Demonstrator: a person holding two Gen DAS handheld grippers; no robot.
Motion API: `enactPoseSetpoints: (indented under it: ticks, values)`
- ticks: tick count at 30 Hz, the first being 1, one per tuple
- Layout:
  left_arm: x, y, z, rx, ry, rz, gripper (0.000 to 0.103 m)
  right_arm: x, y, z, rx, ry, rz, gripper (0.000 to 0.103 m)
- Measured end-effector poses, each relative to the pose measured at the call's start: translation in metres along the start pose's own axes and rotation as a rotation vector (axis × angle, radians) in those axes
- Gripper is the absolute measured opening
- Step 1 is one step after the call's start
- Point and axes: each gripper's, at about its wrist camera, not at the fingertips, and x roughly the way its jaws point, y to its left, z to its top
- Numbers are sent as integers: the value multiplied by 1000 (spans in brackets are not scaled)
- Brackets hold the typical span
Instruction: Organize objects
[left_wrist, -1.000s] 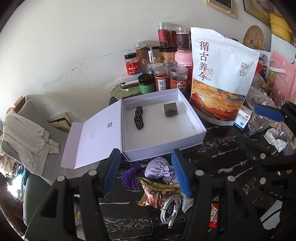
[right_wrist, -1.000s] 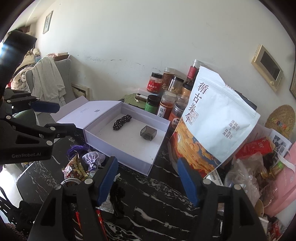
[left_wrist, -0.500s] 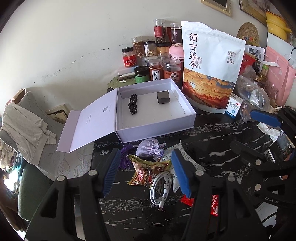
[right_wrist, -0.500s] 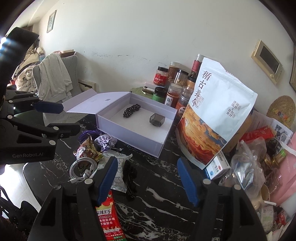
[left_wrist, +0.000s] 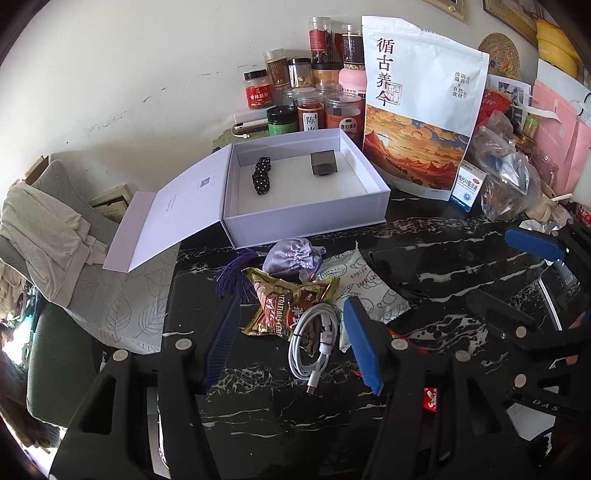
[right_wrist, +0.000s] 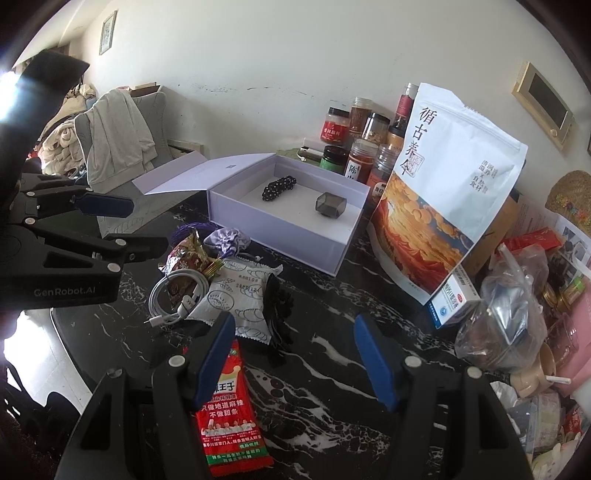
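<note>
An open white box (left_wrist: 354, 216) (right_wrist: 295, 236) on the black marble table holds a black beaded piece (left_wrist: 261, 176) (right_wrist: 279, 187) and a small grey cube (left_wrist: 324, 163) (right_wrist: 330, 205). In front of it lie a lilac pouch (left_wrist: 291, 254) (right_wrist: 227, 240), a gold-red snack packet (left_wrist: 288, 312), a coiled white cable (left_wrist: 314, 341) (right_wrist: 177, 295), a white printed sachet (left_wrist: 365, 284) (right_wrist: 240, 299), a black hair tie (right_wrist: 277, 306) and a red snack pack (right_wrist: 225, 410). My left gripper (left_wrist: 291, 343) is open and empty above the cable. My right gripper (right_wrist: 295, 354) is open and empty above the table.
Several spice jars (left_wrist: 314, 99) stand at the wall behind the box. A tall white pouch bag (left_wrist: 421, 107) (right_wrist: 450, 195), a small medicine box (left_wrist: 467, 186) and plastic bags (right_wrist: 513, 314) crowd the right. A chair with clothes (left_wrist: 44, 229) stands left of the table.
Both grippers have pulled back from the box toward the table's near side. The cable, sachet and red pack have come into view. Both stay open.
</note>
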Motion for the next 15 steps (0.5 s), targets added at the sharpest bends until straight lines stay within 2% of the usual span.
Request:
enactPoseSetpoints:
  ticks: [4, 8, 15]
  values:
    - [10, 2, -12, 4, -4, 14, 57, 8, 9, -17, -13, 1, 14, 68]
    - [20, 3, -26, 15, -5, 4, 57, 22, 17, -36, -18, 43, 56, 68]
    - [37, 6, -42, 4, 23, -57, 57, 31, 12, -52, 20, 69, 96, 68]
